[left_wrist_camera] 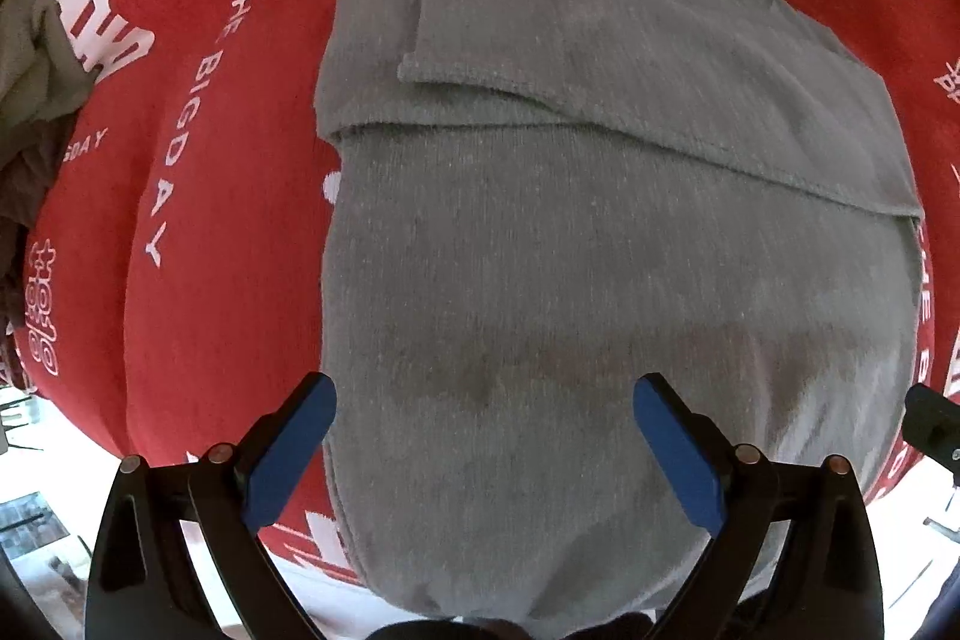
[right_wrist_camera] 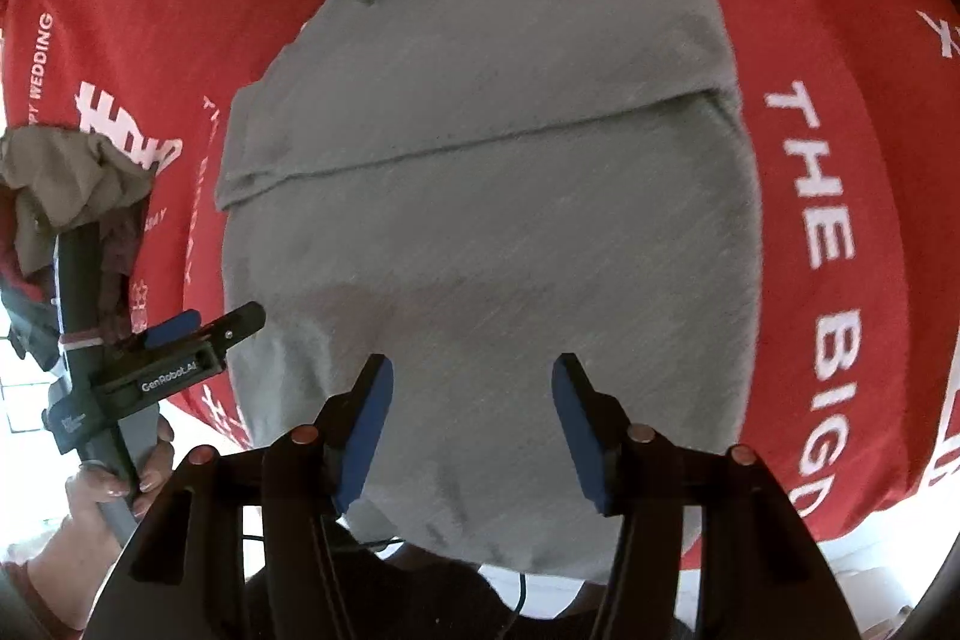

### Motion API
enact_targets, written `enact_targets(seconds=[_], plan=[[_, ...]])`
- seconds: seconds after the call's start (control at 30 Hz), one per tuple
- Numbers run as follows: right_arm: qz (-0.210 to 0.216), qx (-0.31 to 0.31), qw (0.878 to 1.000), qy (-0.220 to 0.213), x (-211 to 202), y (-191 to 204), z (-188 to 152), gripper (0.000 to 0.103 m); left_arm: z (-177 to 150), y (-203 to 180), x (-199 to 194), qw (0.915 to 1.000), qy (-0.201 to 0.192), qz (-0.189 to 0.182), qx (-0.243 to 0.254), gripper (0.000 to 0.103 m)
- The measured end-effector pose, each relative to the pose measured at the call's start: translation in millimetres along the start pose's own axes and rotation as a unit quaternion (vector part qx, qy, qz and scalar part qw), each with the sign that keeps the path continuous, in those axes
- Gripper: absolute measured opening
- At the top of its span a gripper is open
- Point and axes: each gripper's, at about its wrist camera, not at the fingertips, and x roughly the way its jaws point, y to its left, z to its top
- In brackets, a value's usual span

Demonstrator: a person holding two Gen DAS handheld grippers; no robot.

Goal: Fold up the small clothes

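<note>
I have the grey top [left_wrist_camera: 600,232] lying flat on the red cloth [left_wrist_camera: 198,280], its near hem hanging a little over the table edge toward me. Both sleeves look folded in across the chest already, so I judge I am mid-fold, with the lengthwise fold from hem to collar not yet done.

My left gripper [left_wrist_camera: 483,400] hovers over the hem's left part, jaws spread wide and holding nothing. My right gripper [right_wrist_camera: 471,376] hovers over the hem's right part, jaws also spread and empty. In the right view I see the left gripper from the side at the top's left edge; whether it touches the fabric I cannot tell.

The next move, as I read it, calls for each gripper to drop to a hem corner, pinch both layers, and carry the hem up to the collar evenly, or the tucked sleeves may slip out.

The red cloth is printed with white lettering and covers the table. A pile of other clothes [left_wrist_camera: 36,88] sits at its left edge. Beyond the table I see only a pale, bright floor, too blurred to describe.
</note>
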Motion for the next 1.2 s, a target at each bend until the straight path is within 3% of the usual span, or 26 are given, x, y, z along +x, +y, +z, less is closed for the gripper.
enact_targets(seconds=[0.57, 0.87, 0.9, 0.97, 1.2], plan=[[-0.007, 0.033, 0.999, 0.0, 23, 43, -36, 0.062, -17, 16, -7, 0.9981, 0.01, -0.023, 0.057, 0.1], [-0.015, 0.03, 0.999, 0.0, 24, 56, -55, 0.062, -24, 20, -10, 0.9977, 0.006, -0.054, 0.042, 0.102], [-0.017, 0.026, 1.0, 0.0, 22, 55, -56, 0.064, -25, 18, -10, 0.9977, 0.007, -0.054, 0.041, 0.102], [-0.02, 0.016, 1.0, -0.002, 18, 53, -57, 0.079, -29, 12, -10, 0.998, 0.007, -0.049, 0.039, 0.102], [-0.031, -0.014, 0.999, -0.039, -5, 25, -59, 0.087, -47, -22, -11, 0.9987, 0.02, -0.028, 0.038, 0.102]])
